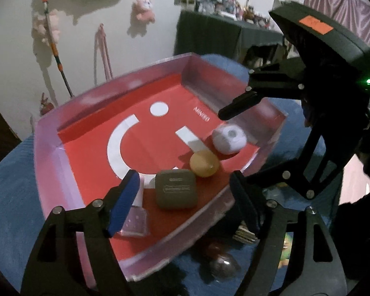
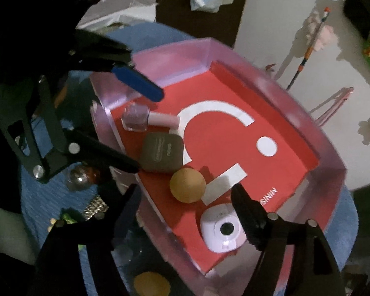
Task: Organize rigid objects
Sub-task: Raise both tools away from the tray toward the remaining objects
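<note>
Four things in the tray, both grippers empty

Left wrist view: left gripper (image 1: 182,197) gapes empty over the olive case (image 1: 176,188) in the pink tray (image 1: 51,162). Right wrist view: right gripper (image 2: 187,212) wide open, empty above the camera (image 2: 220,230); the ball (image 2: 187,185) could roll if bumped.

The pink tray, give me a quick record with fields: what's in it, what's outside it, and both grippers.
container: pink tray with red liner, on blue cloth
inside: nail polish bottle, olive-grey case, tan ball, white round device
outside: second tan ball, clear bulb
left gripper: open, nothing held
right gripper: open, nothing held
</note>
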